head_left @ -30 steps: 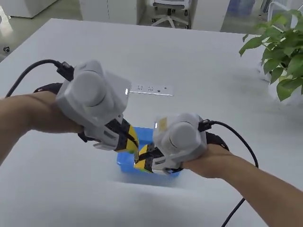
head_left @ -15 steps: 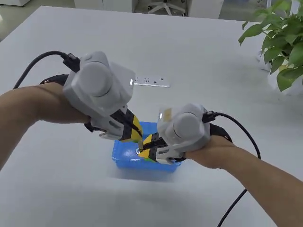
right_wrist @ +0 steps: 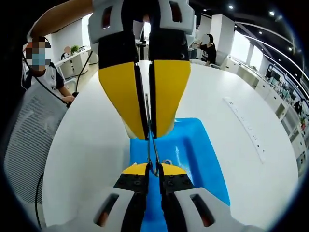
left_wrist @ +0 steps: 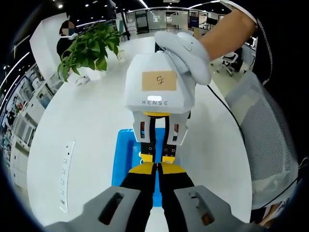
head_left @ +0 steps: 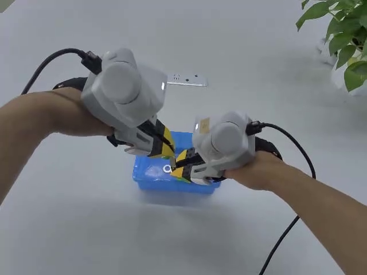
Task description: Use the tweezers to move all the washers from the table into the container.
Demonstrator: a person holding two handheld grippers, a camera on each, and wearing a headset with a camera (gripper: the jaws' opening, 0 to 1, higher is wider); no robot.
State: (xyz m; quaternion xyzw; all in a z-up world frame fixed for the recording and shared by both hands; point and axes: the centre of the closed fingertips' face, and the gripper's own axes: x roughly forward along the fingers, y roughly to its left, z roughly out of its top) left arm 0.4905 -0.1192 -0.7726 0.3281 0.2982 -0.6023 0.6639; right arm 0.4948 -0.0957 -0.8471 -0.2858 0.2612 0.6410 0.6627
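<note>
tweezers [right_wrist: 150, 145] near washer [right_wrist: 166, 162], right gripper view

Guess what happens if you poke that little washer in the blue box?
Probably it slides: the washer lies flat on the smooth-looking floor of the box. It looks tiny and thin, so it is likely light and fiddly for the tweezers to pinch.

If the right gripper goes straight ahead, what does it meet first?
Probably the left gripper, whose yellow jaws face it closely over the blue container; the tweezers span the gap. Depth is unclear.
</note>
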